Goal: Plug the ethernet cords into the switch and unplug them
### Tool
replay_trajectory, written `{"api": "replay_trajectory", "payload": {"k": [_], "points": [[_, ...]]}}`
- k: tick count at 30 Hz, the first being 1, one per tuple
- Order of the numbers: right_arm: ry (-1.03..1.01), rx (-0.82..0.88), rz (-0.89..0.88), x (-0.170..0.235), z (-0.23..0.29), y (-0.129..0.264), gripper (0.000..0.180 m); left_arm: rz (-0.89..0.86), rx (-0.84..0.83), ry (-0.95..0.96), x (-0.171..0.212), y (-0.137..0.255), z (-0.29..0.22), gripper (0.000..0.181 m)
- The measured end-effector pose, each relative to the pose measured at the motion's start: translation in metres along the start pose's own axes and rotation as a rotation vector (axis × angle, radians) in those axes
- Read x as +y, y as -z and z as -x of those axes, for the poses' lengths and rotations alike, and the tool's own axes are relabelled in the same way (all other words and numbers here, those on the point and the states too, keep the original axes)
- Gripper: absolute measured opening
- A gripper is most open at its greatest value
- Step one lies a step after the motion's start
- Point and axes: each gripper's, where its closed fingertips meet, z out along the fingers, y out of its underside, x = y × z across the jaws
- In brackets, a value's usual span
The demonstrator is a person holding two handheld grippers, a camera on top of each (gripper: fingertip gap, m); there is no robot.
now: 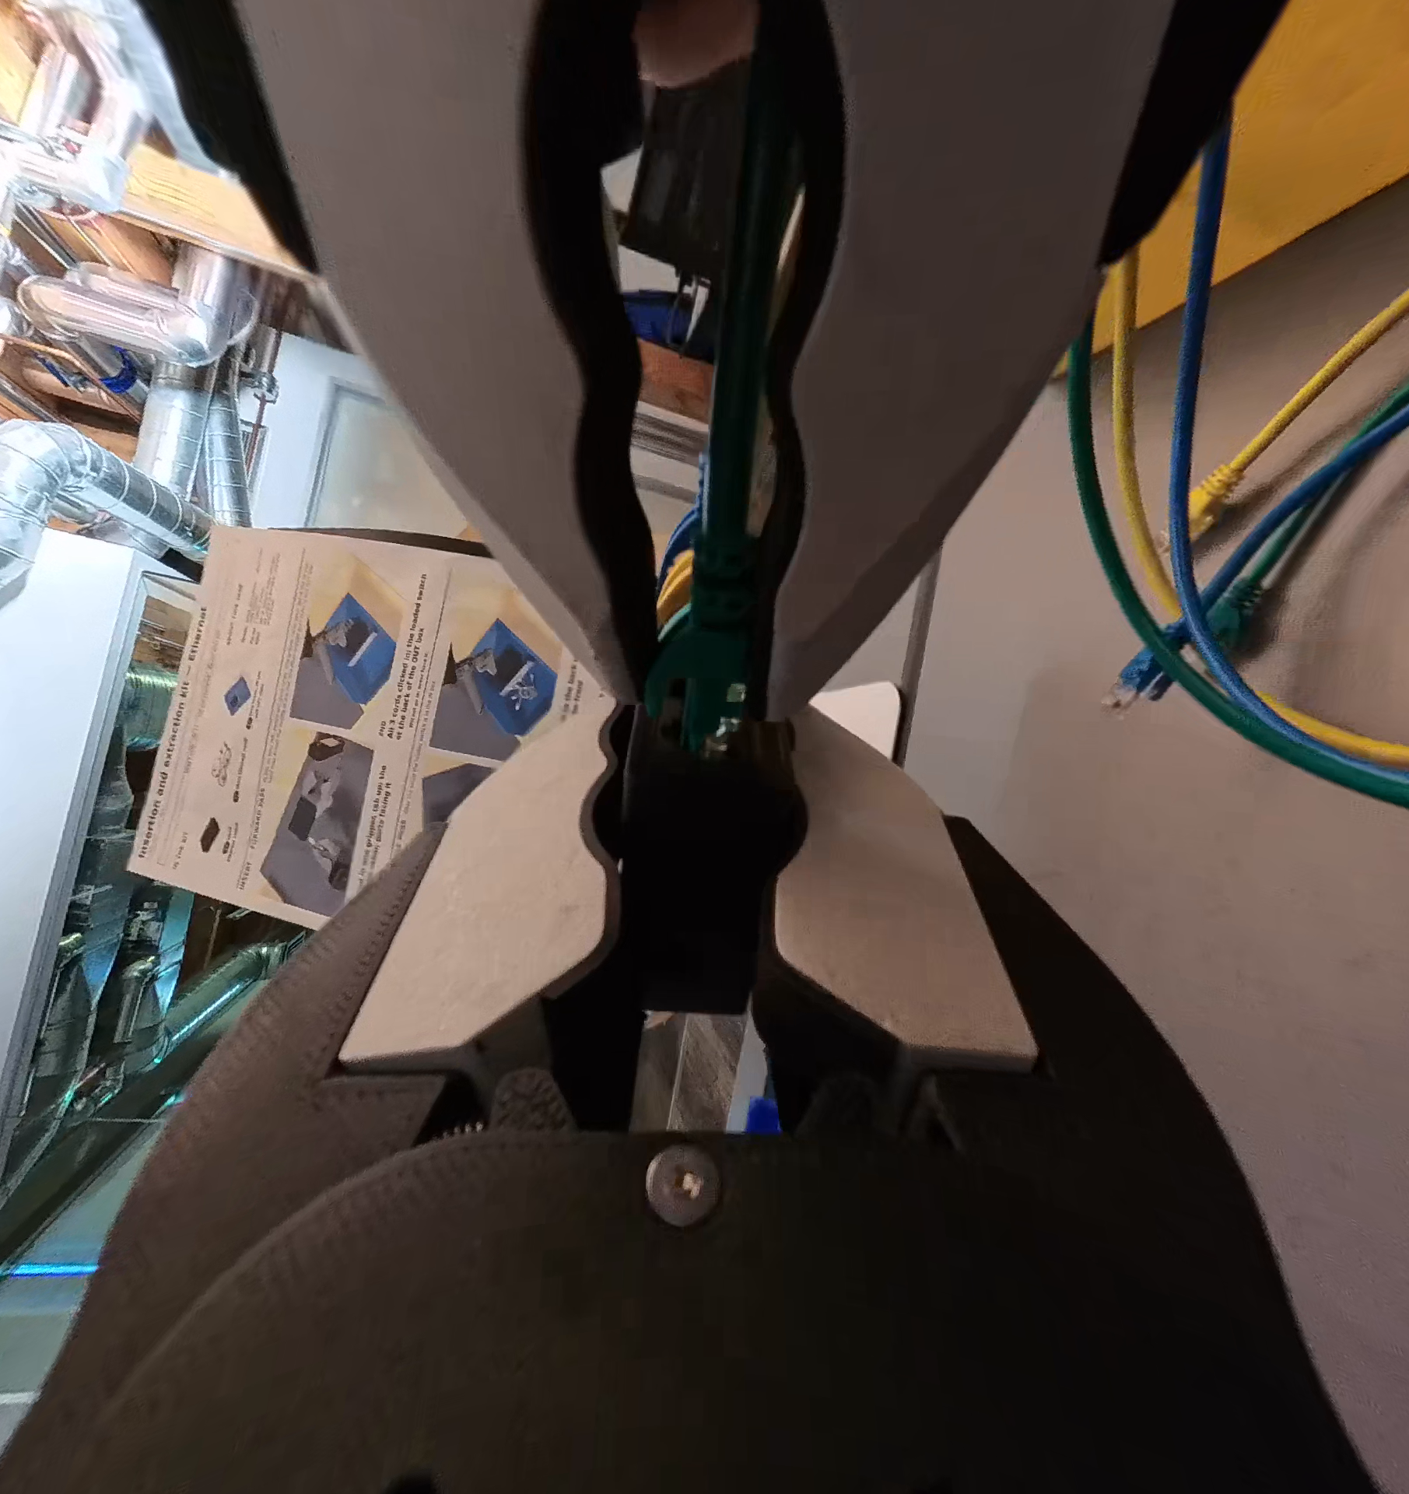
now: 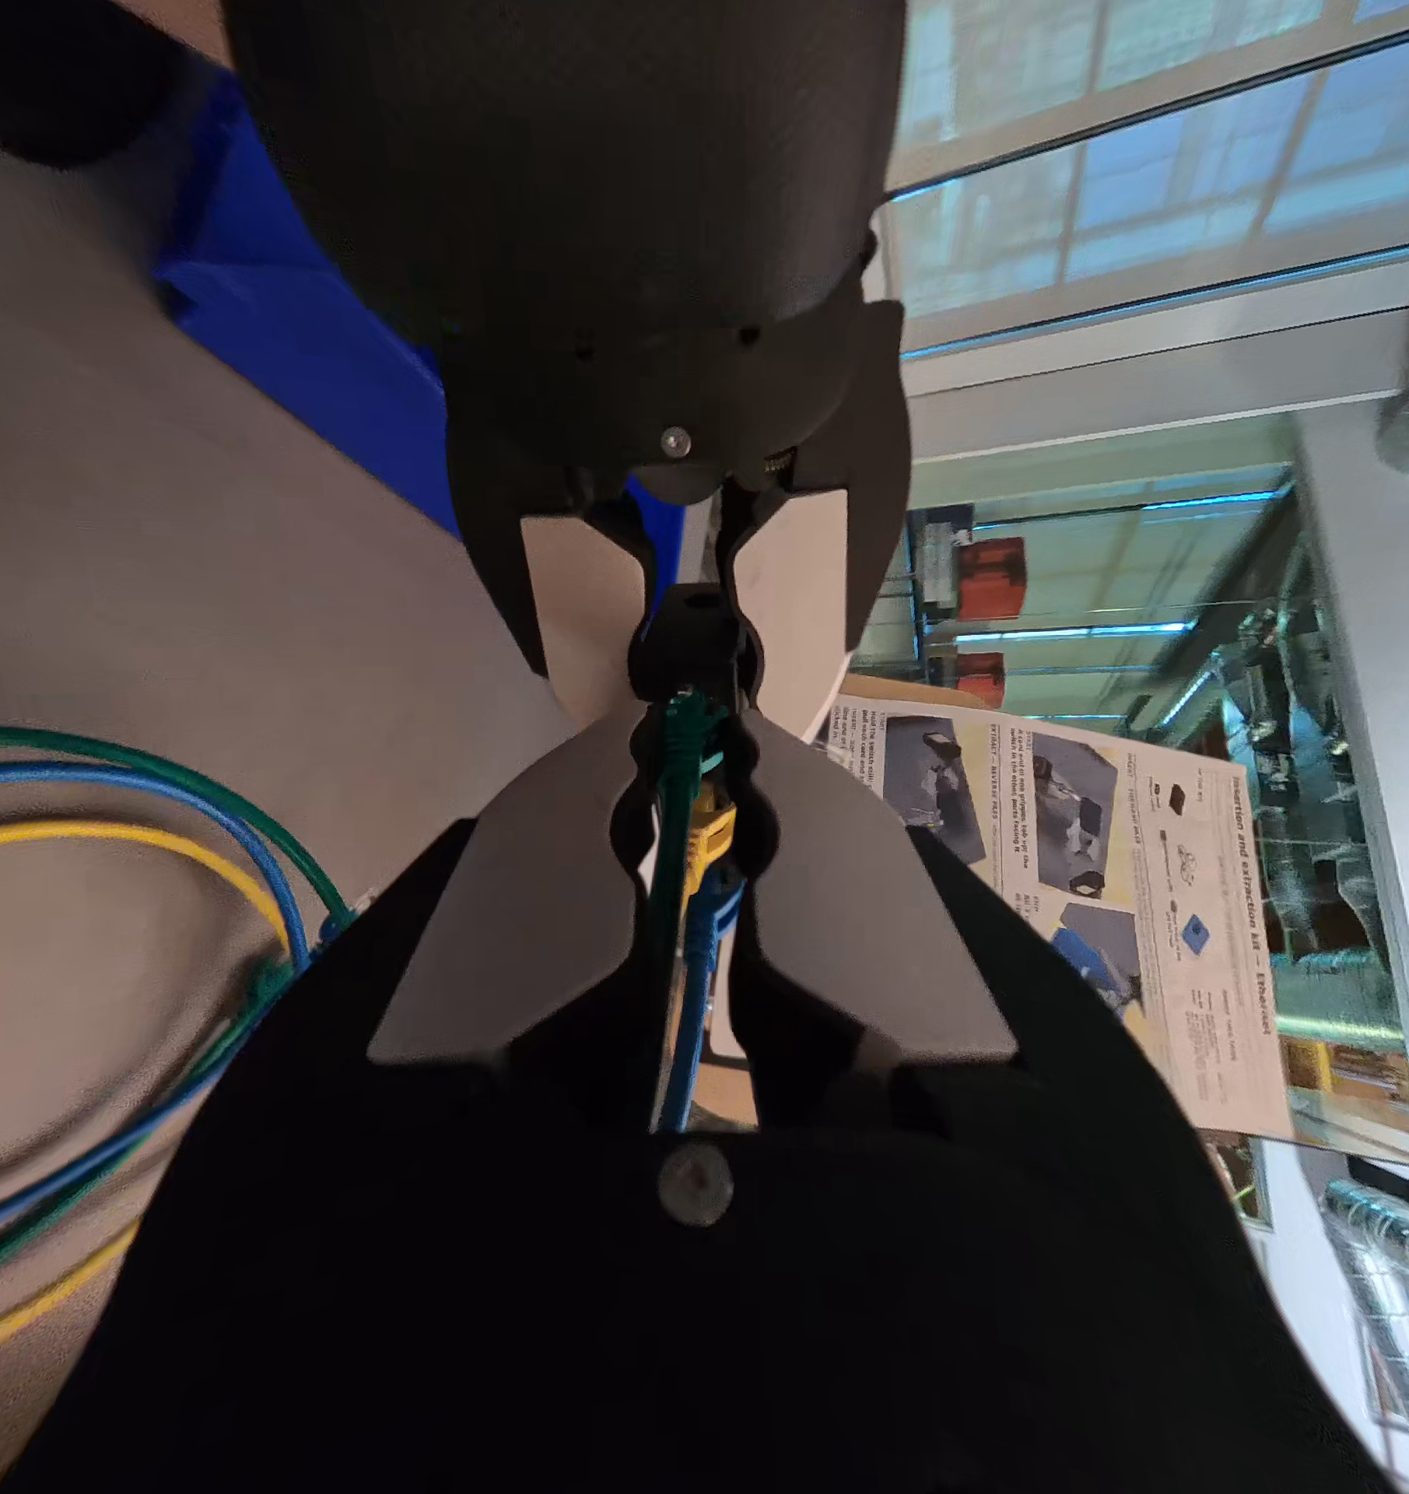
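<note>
Now — left tool (image 1: 697, 776) clamps switch (image 1: 697, 873); right tool (image 2: 689, 752) pinches green cord (image 2: 672, 816) — tips crowded, no gap

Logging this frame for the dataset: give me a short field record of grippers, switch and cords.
left gripper: shut on the black switch
right gripper: shut on the green cord, plug at the switch's port
seated or not: cannot tell
yellow cord, blue cord: plugs lie between the right gripper's fingers
loose ends: on grey table
instruction sheet: behind

A printed instruction sheet (image 1: 337, 719) stands near silver ducting (image 1: 78, 485).
</note>
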Motion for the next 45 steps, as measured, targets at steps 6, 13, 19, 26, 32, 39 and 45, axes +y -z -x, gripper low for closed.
{"api": "replay_trajectory", "payload": {"k": [6,13,19,26,32,39,45], "points": [[0.031,-0.201,0.077,-0.004,-0.004,0.002,0.016,-0.014,-0.011,0.020,-0.003,0.003,0.006,0.030],[0.070,-0.370,0.126,-0.008,-0.008,0.000,0.016,-0.020,-0.047,0.023,-0.002,0.005,0.012,0.029],[0.066,-0.493,0.152,-0.001,-0.001,0.003,0.017,-0.054,0.000,0.051,-0.006,0.000,0.002,0.030],[0.092,-0.519,0.129,-0.005,0.000,0.012,0.016,-0.005,-0.035,0.025,0.002,0.003,0.010,0.029],[0.128,-0.637,0.116,0.000,0.064,0.027,0.014,0.008,-0.110,0.175,0.040,0.041,0.059,0.029],[-0.194,-0.412,0.113,0.013,0.125,0.003,0.015,0.108,-0.152,0.126,0.072,0.042,0.063,0.030],[-0.394,-0.328,0.220,0.056,0.203,-0.008,0.015,0.131,-0.106,0.147,0.080,0.030,0.051,0.030]]}}
